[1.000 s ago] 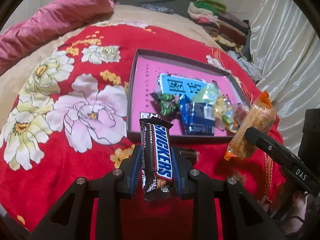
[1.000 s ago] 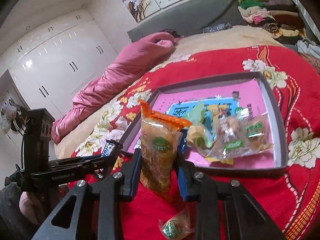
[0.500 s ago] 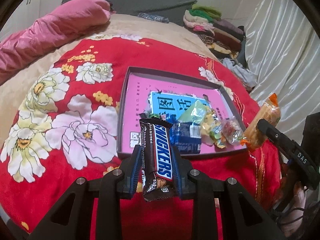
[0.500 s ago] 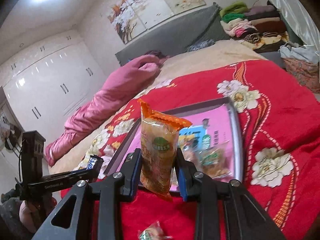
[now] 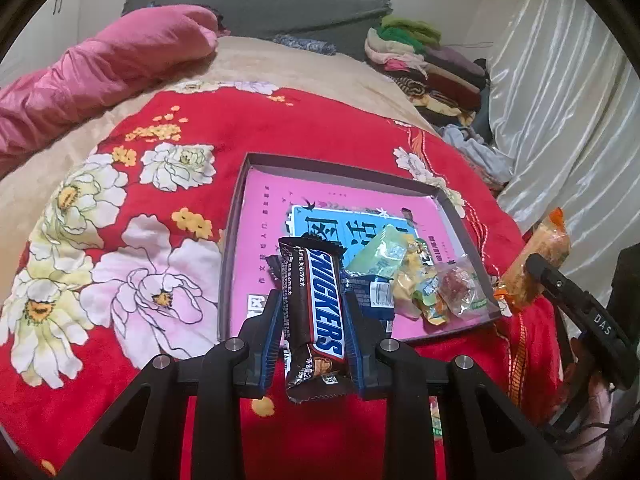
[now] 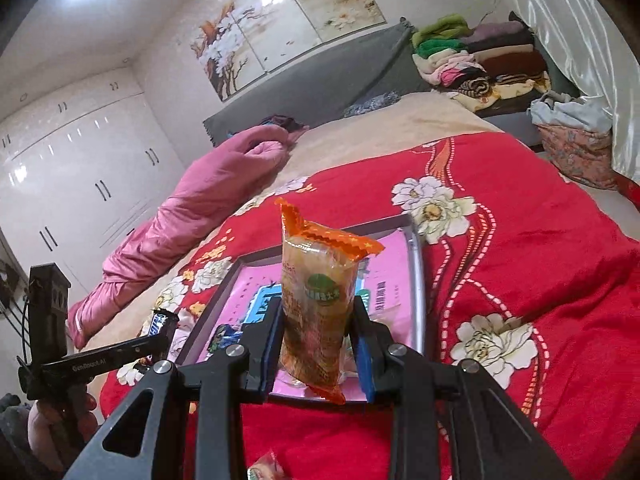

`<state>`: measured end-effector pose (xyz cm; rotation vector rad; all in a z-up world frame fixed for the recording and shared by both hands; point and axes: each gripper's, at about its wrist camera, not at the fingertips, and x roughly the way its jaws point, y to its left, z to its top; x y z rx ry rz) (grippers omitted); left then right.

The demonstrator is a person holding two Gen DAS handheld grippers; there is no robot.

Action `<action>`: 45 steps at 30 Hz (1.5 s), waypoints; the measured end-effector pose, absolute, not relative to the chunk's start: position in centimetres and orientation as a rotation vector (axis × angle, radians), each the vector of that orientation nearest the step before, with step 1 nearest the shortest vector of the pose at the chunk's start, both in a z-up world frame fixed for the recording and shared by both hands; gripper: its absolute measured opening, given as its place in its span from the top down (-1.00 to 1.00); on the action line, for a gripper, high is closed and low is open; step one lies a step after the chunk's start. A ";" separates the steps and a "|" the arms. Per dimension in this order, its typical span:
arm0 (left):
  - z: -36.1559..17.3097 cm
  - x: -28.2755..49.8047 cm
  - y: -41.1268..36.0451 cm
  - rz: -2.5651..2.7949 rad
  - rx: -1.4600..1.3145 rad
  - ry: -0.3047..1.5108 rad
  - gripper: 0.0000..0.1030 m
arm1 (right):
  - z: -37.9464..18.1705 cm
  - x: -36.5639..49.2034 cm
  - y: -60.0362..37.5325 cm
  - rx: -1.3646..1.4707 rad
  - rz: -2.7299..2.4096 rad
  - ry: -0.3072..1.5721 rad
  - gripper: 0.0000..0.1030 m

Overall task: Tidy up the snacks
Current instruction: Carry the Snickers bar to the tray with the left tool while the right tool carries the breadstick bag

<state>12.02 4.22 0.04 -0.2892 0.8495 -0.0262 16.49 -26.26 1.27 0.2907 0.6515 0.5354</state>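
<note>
My left gripper (image 5: pixel 313 310) is shut on a Snickers bar (image 5: pixel 316 312), held upright above the near edge of the pink box tray (image 5: pixel 256 216) on the red floral blanket. Several wrapped snacks (image 5: pixel 424 280) lie in the tray's near right corner. My right gripper (image 6: pixel 316 326) is shut on an orange-topped clear snack packet (image 6: pixel 316 300), held upright above the tray's near edge (image 6: pixel 416 280). That packet shows at the right in the left wrist view (image 5: pixel 536 264). The left gripper with its bar shows at the left in the right wrist view (image 6: pixel 160 320).
The red floral blanket (image 5: pixel 132 264) covers the bed. A pink quilt (image 5: pixel 100 68) lies at the far left. Folded clothes (image 5: pixel 424 64) are stacked at the far right by white curtains (image 5: pixel 560 92). A small wrapped snack (image 6: pixel 264 470) lies on the blanket below the right gripper.
Both grippers have risen and drawn back from the tray while keeping their snacks. The tray looks smaller and farther in both views.
</note>
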 end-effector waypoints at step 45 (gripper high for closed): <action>-4.0 15.1 4.2 -0.015 -0.274 0.888 0.42 | -2.8 19.0 -22.7 0.169 0.508 0.810 0.38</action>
